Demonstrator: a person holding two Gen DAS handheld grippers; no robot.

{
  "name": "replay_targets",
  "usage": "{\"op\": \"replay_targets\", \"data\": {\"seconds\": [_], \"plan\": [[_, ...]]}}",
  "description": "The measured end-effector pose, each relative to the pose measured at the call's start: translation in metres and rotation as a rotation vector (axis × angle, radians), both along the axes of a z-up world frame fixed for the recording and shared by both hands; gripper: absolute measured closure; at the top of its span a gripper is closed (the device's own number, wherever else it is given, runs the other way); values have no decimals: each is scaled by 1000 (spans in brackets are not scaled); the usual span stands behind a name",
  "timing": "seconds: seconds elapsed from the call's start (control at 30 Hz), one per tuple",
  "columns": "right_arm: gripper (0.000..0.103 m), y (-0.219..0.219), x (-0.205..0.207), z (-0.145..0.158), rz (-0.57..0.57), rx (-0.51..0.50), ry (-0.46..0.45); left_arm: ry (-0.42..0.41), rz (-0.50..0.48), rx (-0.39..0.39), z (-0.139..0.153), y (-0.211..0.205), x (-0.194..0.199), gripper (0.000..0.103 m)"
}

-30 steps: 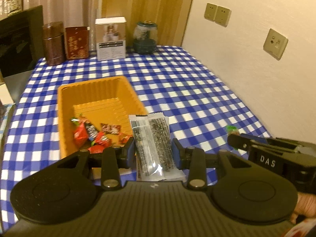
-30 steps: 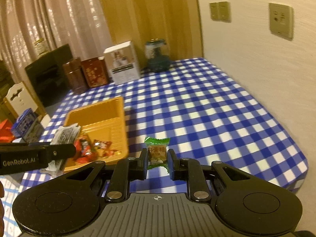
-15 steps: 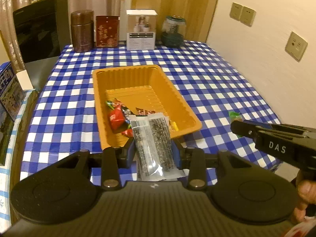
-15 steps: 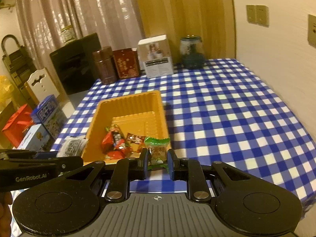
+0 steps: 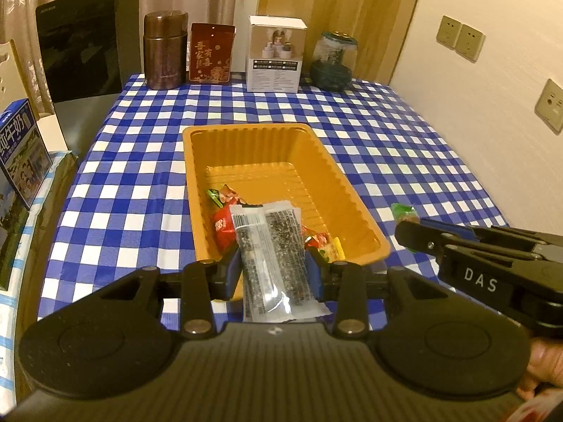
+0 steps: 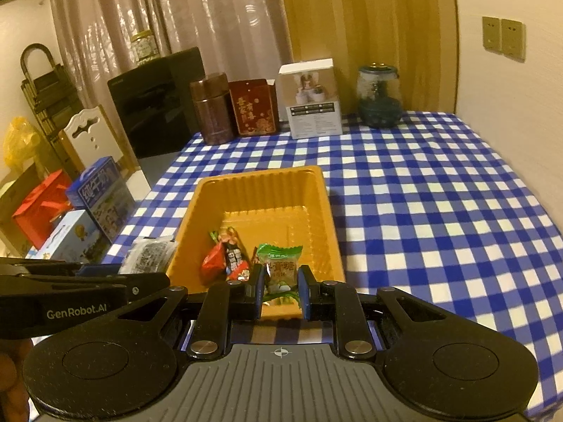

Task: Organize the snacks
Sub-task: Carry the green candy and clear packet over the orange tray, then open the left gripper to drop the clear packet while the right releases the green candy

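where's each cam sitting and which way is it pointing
Left wrist: rides on the left claw, looking forward and down over the orange tray toward the far wall; its fingers clamp a clear sesame bar packet; the right claw enters from the right.
Right wrist: rides on the right claw, facing the same way; it clamps a green candy; the left claw shows at lower left.
Shared: tray, checked tablecloth, back-row containers.

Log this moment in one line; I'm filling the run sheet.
left gripper: shut on sesame bar packet | right gripper: shut on green candy | both above orange tray
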State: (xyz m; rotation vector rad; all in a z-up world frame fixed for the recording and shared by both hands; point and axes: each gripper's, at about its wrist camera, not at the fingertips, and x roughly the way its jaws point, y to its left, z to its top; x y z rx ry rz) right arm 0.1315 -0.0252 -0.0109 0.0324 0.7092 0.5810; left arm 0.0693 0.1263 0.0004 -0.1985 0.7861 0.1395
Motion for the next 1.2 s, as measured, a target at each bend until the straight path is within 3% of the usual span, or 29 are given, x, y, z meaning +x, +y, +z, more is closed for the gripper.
{"op": "replay_targets", "data": {"seconds": [1.2], "plan": [[82, 58, 137, -55, 44, 5, 68, 35, -24, 14, -46, 52, 130, 68]]}}
